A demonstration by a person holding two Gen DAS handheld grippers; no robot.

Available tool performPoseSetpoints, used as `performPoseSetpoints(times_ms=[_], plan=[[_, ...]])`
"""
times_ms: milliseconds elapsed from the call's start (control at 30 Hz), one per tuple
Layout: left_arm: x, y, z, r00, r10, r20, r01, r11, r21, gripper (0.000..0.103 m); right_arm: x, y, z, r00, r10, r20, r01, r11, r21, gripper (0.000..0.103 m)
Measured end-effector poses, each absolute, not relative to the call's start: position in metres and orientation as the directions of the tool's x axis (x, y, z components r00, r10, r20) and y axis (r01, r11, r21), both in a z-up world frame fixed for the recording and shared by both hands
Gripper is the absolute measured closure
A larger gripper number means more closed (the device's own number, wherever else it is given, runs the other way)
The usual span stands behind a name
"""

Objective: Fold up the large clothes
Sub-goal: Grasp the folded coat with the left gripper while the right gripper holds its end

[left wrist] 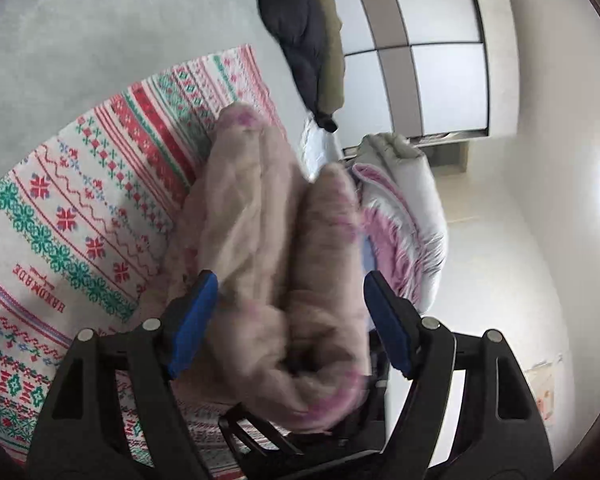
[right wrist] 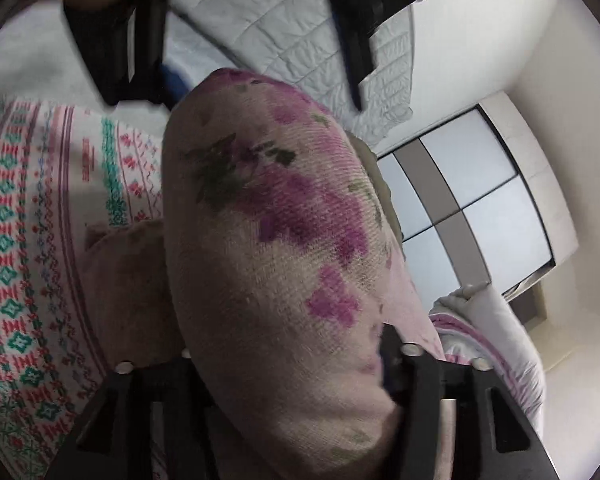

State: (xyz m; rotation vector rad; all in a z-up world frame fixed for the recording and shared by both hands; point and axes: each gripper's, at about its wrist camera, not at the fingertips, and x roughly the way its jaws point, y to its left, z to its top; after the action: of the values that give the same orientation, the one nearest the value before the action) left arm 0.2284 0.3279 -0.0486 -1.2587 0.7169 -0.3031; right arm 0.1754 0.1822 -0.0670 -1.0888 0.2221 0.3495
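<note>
From my left wrist camera, the left gripper [left wrist: 290, 320] has its blue-padded fingers [left wrist: 192, 320] spread wide, and a thick bundle of beige fleece garment [left wrist: 268, 240] with purple floral print lies bunched between them, running forward from the gripper's throat. The fingers stand on either side of the fabric without visibly pinching it; the motion blur makes contact hard to judge. The garment rests over a bedspread [left wrist: 80, 200] patterned in red, green and white bands with the word "HANDMADE". Beyond it, a dark jacket [left wrist: 300, 40] lies beside an olive one, and a white quilt with pink trim [left wrist: 412, 208] is heaped to the right near a wardrobe [left wrist: 432, 48] with frosted panels.

From the right wrist camera, the same fleece garment [right wrist: 276, 260] fills the frame and covers the right gripper [right wrist: 284, 364], so I cannot tell how its jaws stand. The left gripper [right wrist: 172, 76] shows at the top, just beyond the fabric's far end.
</note>
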Motion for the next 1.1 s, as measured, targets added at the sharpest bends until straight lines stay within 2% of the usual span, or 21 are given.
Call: performPoseSetpoints(times_ms=[67, 133, 167, 200, 267, 300, 367, 433, 467, 500, 600, 700, 800, 833, 967, 1033, 1100], plan=[[0.229, 0.323, -0.048, 0.749, -0.544, -0.378, -0.205, 0.352, -0.913, 0.028, 0.175, 0.169, -0.05, 0.906, 0.191, -0.377, -0.422, 0.465, -0.778, 0.015], [0.227, 0.318, -0.047, 0.741, -0.51, -0.437, -0.226, 0.424, -0.877, 0.028, 0.175, 0.154, -0.028, 0.889, 0.228, -0.397, -0.455, 0.538, -0.71, 0.014], [0.228, 0.312, -0.044, 0.74, -0.485, -0.466, -0.239, 0.458, -0.856, 0.033, 0.177, 0.141, -0.015, 0.876, 0.254, -0.411, -0.477, 0.586, -0.655, 0.014], [0.229, 0.308, -0.043, 0.74, -0.479, -0.473, -0.24, 0.469, -0.85, 0.047, 0.181, 0.128, -0.003, 0.858, 0.285, -0.428, -0.503, 0.636, -0.585, 0.014], [0.232, 0.301, -0.043, 0.729, -0.507, -0.459, -0.216, 0.467, -0.858, 0.06, 0.194, 0.109, 0.007, 0.834, 0.319, -0.45, -0.531, 0.684, -0.5, 0.014], [0.235, 0.301, -0.046, 0.731, -0.517, -0.447, -0.206, 0.457, -0.865, 0.061, 0.197, 0.105, 0.008, 0.831, 0.323, -0.454, -0.534, 0.691, -0.486, 0.013], [0.233, 0.3, -0.042, 0.739, -0.528, -0.417, -0.179, 0.443, -0.878, 0.06, 0.2, 0.105, 0.005, 0.845, 0.295, -0.445, -0.514, 0.677, -0.527, 0.013], [0.231, 0.303, -0.04, 0.748, -0.531, -0.397, -0.166, 0.43, -0.888, 0.052, 0.191, 0.107, -0.001, 0.856, 0.283, -0.432, -0.5, 0.666, -0.554, 0.017], [0.23, 0.306, -0.04, 0.757, -0.53, -0.383, -0.161, 0.417, -0.895, 0.042, 0.191, 0.107, -0.001, 0.859, 0.282, -0.428, -0.494, 0.676, -0.547, 0.025], [0.229, 0.307, -0.04, 0.763, -0.523, -0.379, -0.163, 0.411, -0.897, 0.039, 0.192, 0.107, -0.001, 0.86, 0.278, -0.428, -0.488, 0.695, -0.529, 0.037], [0.229, 0.313, -0.041, 0.771, -0.507, -0.385, -0.188, 0.397, -0.898, 0.039, 0.196, 0.117, -0.003, 0.86, 0.259, -0.439, -0.468, 0.745, -0.476, 0.052], [0.219, 0.328, -0.04, 0.805, -0.481, -0.347, -0.187, 0.35, -0.918, 0.039, 0.215, 0.122, 0.011, 0.859, 0.247, -0.449, -0.428, 0.827, -0.364, 0.059], [0.208, 0.345, -0.036, 0.833, -0.45, -0.322, -0.177, 0.335, -0.925, 0.038, 0.244, 0.132, 0.031, 0.814, 0.309, -0.493, -0.451, 0.87, -0.198, 0.061], [0.206, 0.349, -0.036, 0.838, -0.44, -0.322, -0.181, 0.333, -0.925, 0.038, 0.247, 0.139, 0.031, 0.807, 0.315, -0.5, -0.461, 0.865, -0.199, 0.062], [0.202, 0.358, -0.039, 0.845, -0.431, -0.315, -0.185, 0.318, -0.93, 0.036, 0.24, 0.193, -0.004, 0.772, 0.29, -0.566, -0.546, 0.758, -0.358, 0.061], [0.209, 0.351, -0.043, 0.821, -0.47, -0.325, -0.175, 0.335, -0.926, 0.036, 0.231, 0.2, -0.031, 0.791, 0.257, -0.556, -0.546, 0.707, -0.45, 0.061], [0.219, 0.341, -0.049, 0.793, -0.508, -0.336, -0.186, 0.324, -0.928, 0.036, 0.229, 0.187, -0.035, 0.791, 0.277, -0.546, -0.547, 0.72, -0.427, 0.061]])
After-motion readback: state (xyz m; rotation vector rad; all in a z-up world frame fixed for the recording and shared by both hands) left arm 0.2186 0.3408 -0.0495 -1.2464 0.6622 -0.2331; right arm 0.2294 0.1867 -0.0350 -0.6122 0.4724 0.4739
